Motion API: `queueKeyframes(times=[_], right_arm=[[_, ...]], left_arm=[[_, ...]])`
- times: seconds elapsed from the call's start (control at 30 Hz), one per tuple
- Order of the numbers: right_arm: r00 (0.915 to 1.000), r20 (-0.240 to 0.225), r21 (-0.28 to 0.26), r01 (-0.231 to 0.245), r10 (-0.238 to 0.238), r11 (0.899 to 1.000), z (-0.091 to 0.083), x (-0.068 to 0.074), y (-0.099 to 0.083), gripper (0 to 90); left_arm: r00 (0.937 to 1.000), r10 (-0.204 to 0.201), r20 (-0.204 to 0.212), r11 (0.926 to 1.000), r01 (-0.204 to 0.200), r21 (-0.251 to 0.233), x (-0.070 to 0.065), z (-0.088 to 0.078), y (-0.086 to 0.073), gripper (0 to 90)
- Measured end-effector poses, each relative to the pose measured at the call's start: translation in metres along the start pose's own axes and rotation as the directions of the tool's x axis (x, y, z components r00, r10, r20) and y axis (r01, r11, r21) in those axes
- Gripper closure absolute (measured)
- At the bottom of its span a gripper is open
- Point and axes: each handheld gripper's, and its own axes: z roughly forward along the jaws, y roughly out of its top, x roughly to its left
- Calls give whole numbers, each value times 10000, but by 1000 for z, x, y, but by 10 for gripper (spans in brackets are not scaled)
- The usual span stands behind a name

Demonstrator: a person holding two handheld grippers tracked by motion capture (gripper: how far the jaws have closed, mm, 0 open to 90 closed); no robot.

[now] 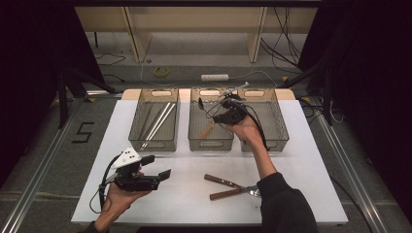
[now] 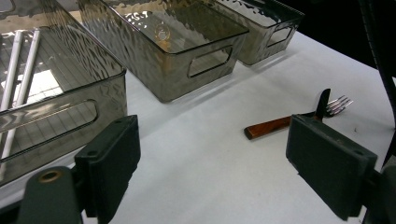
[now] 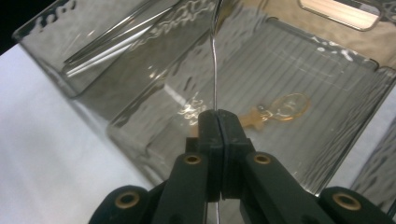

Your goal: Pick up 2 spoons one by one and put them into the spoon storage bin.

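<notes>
My right gripper hangs over the middle bin, shut on a thin metal utensil that sticks up and away from the jaws; its far end reaches past the bin's back rim. An amber spoon lies on that bin's floor. My left gripper is held low over the near left of the white table, open and holding nothing. A wooden-handled fork and a wooden-handled knife lie crossed at the table's near middle.
Three smoky transparent bins stand in a row at the back of the table. The left bin holds white sticks. The right bin stands beside the right hand. Dark curtains and cables surround the table.
</notes>
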Motion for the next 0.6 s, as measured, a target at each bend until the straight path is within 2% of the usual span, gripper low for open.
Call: queueKeyframes(times=[0.37, 0.6], right_arm=[[9979, 395, 130, -518, 513, 9986, 11, -10, 6, 900], [9953, 675, 135, -712, 701, 9974, 20, -11, 11, 900]], left_arm=[[10000, 36, 36, 10000, -36, 33, -1, 1, 0, 172], [10000, 53, 57, 10000, -53, 34, -1, 1, 0, 172]])
